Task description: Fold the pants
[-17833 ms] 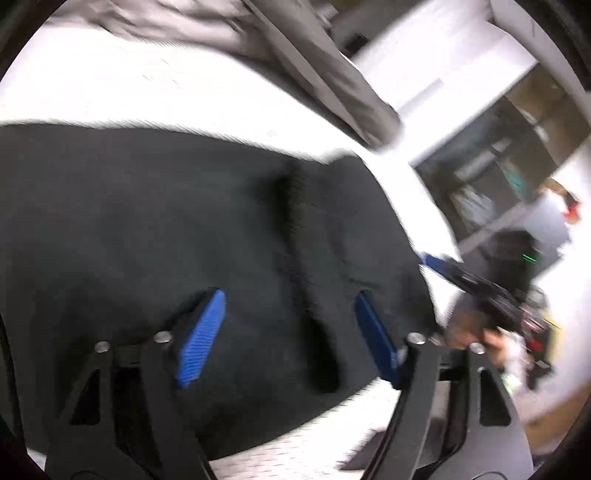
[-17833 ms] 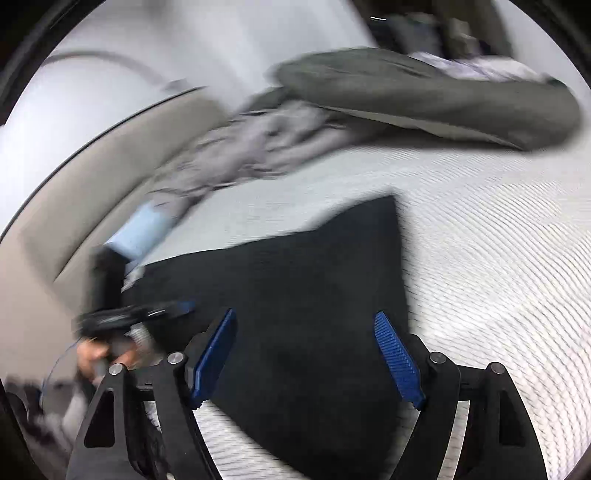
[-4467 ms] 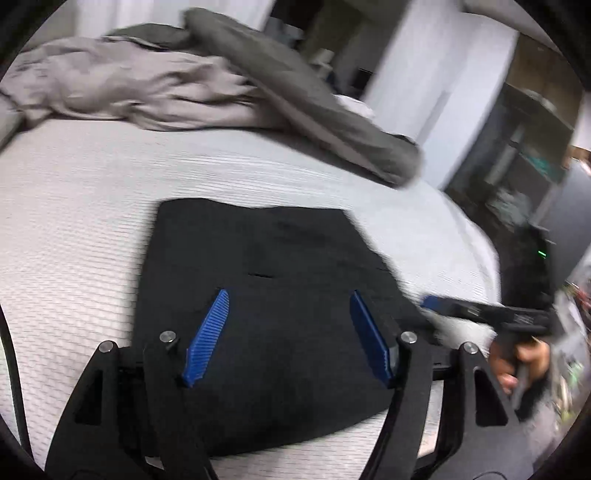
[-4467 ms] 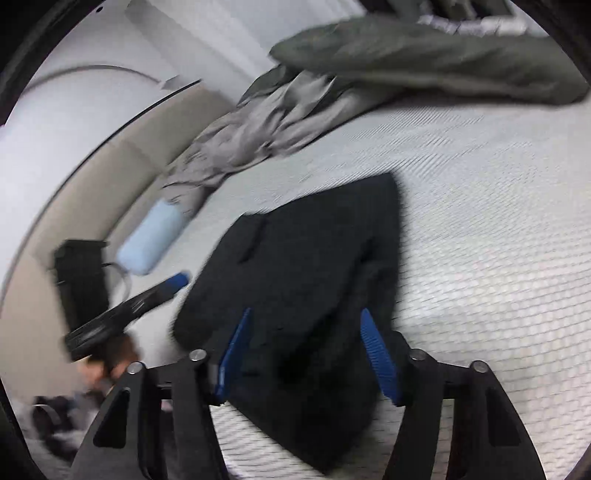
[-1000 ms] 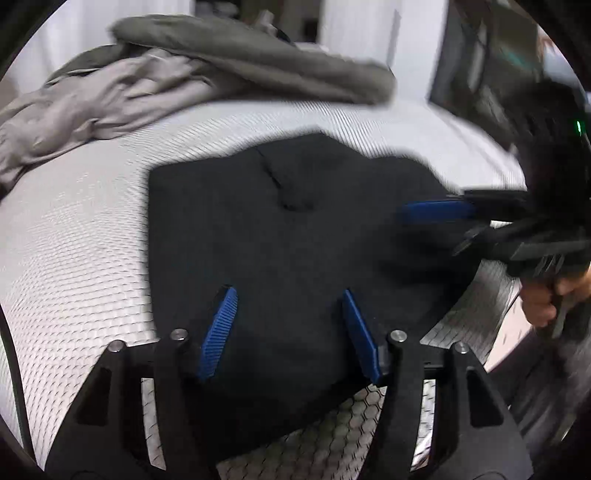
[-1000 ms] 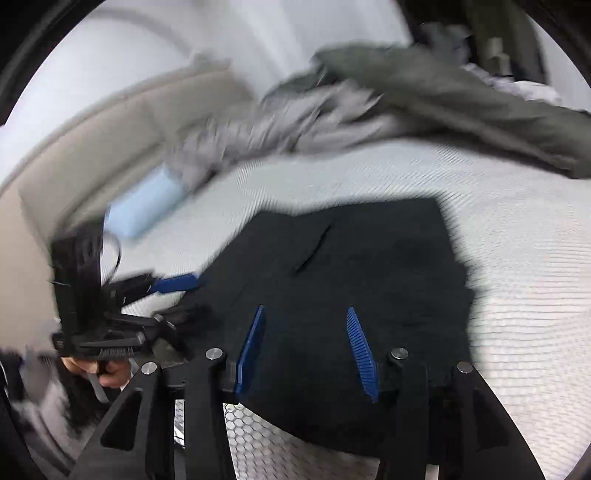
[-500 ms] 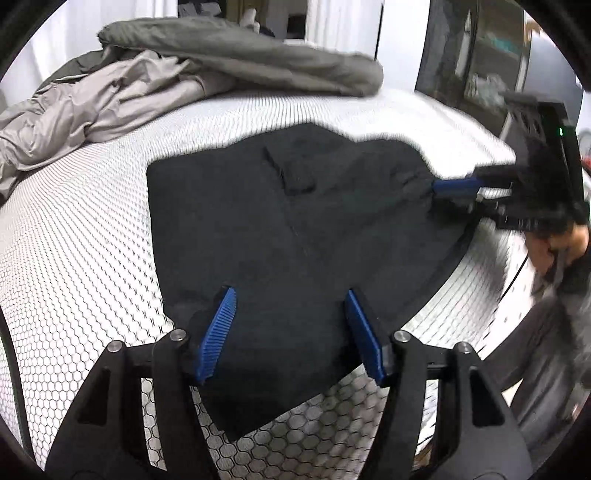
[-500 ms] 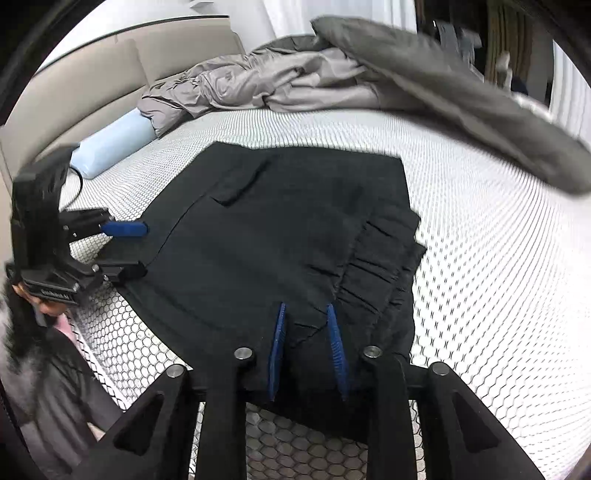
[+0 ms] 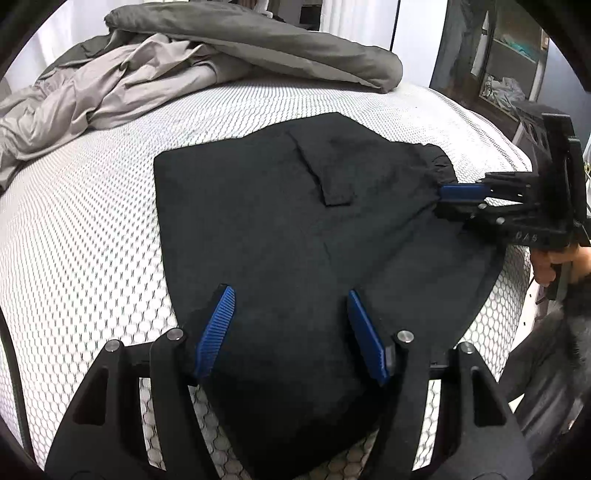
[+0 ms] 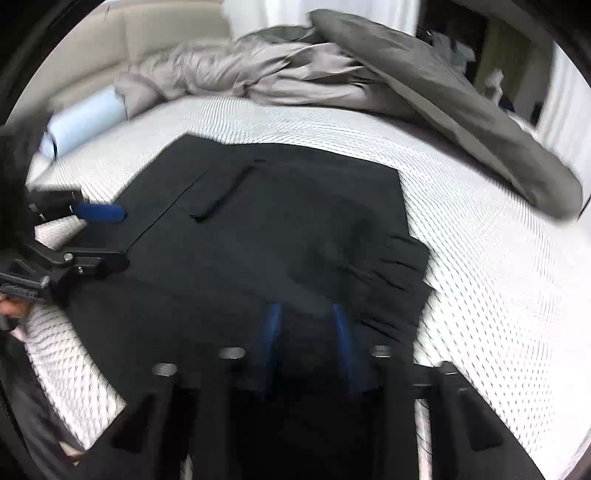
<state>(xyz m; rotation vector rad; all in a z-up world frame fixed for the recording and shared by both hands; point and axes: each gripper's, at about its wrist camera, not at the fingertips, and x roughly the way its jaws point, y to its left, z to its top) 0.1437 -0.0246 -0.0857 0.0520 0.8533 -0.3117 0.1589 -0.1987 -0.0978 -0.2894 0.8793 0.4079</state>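
Observation:
Black pants (image 9: pixel 277 221) lie folded flat on the white mattress (image 9: pixel 92 221), pocket flap up. My left gripper (image 9: pixel 290 293) stands open over their near edge, with fabric below and between its blue pads. In the right wrist view that gripper (image 10: pixel 114 236) sits at the pants' left edge. My right gripper (image 10: pixel 304 308) is closing, pads narrow, with dark fabric (image 10: pixel 295 221) bunched between them; this view is blurred. From the left wrist view the right gripper (image 9: pixel 441 203) pinches the gathered waistband corner at the bed's right side.
A rumpled grey duvet (image 9: pixel 221 48) is heaped across the far side of the bed. A light blue pillow (image 10: pixel 81 118) lies by the beige headboard (image 10: pixel 129 29). Dark shelving (image 9: pixel 509 55) stands beyond the bed. A person's hand (image 9: pixel 550 262) holds the right gripper.
The right gripper's pads have drawn much closer together and dropped onto the waistband edge. The left gripper has shifted slightly along the near edge, jaws still wide.

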